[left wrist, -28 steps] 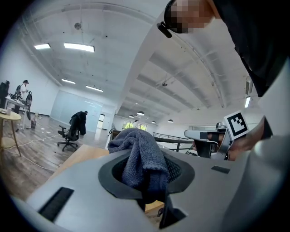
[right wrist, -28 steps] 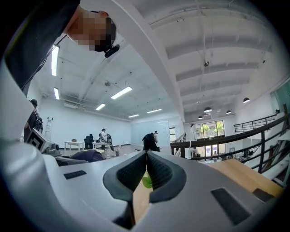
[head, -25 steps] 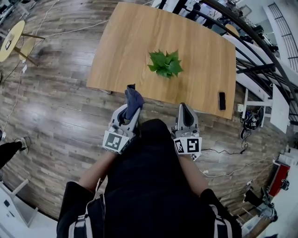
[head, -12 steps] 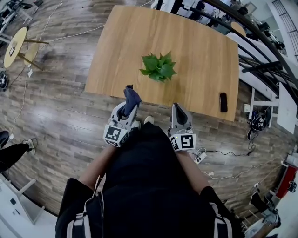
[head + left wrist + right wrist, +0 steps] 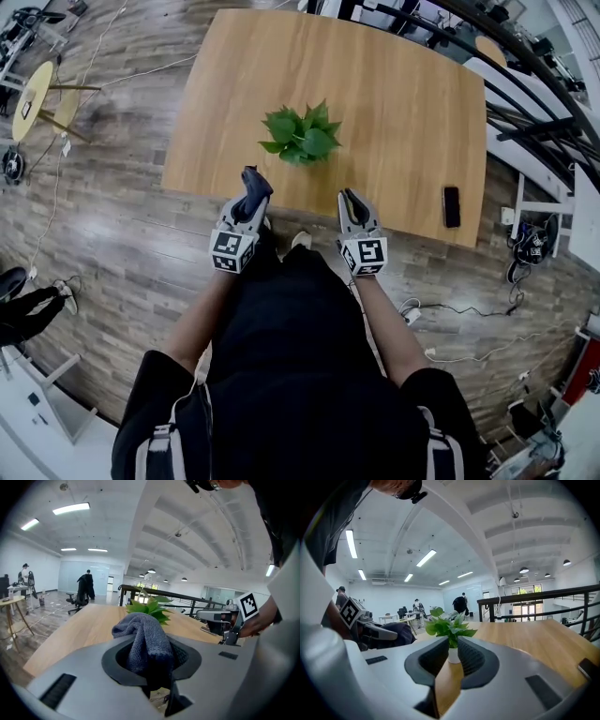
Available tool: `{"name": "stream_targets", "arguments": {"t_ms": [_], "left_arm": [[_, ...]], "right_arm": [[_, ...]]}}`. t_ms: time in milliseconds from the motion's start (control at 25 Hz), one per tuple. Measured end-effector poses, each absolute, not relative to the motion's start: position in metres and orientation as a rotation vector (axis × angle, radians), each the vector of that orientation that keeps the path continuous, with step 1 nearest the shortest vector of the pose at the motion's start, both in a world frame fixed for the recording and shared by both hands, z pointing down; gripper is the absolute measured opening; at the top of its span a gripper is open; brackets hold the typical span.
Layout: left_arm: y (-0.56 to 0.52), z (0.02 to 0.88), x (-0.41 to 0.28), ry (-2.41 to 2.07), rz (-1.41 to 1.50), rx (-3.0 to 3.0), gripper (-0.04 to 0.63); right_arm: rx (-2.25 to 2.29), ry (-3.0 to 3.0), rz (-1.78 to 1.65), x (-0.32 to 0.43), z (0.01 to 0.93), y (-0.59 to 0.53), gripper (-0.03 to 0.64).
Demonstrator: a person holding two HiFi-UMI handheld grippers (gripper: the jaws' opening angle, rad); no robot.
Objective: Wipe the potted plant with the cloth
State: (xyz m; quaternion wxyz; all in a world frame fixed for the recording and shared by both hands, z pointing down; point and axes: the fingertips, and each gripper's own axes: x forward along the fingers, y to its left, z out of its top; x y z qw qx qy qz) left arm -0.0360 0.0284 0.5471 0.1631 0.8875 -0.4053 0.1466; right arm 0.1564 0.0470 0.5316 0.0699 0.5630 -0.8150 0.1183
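Dark blue cloth was pinched between the jaws of our left tool. It was bunched up and stood out above them. We held this tool at the near edge of the wooden worktop, in front of the potted plant. The plant stood upright in its white pot on the worktop, not far from that edge and a little left of the middle. The cloth did not touch the leaves.

Our right tool was beside the left one, also at the near edge, and it pointed toward the plant. Its jaws had just parted a little, but they were almost pressed together, with nothing between them. A black phone lay flat near the right front corner of the worktop, well apart from the plant.
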Motion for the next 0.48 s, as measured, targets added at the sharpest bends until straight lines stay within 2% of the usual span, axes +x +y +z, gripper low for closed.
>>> {"name": "stream_targets", "arguments": {"t_ms": [40, 80, 120, 480], "left_arm": [[0.028, 0.555, -0.034, -1.145, 0.422, 2.499, 0.114], [0.027, 0.564, -0.033, -1.128, 0.435, 2.471, 0.115], [0.025, 0.575, -0.033, -1.108, 0.457, 2.445, 0.114], [-0.027, 0.623, -0.027, -0.987, 0.516, 2.46, 0.114]], "right_arm": [[1.675, -2.459, 0.382, 0.156, 0.539, 0.044, 0.082], [1.647, -2.466, 0.406, 0.155, 0.546, 0.042, 0.166], [1.613, -2.47, 0.419, 0.152, 0.554, 0.037, 0.185], [1.331, -2.411, 0.378, 0.127, 0.615, -0.014, 0.227]]}}
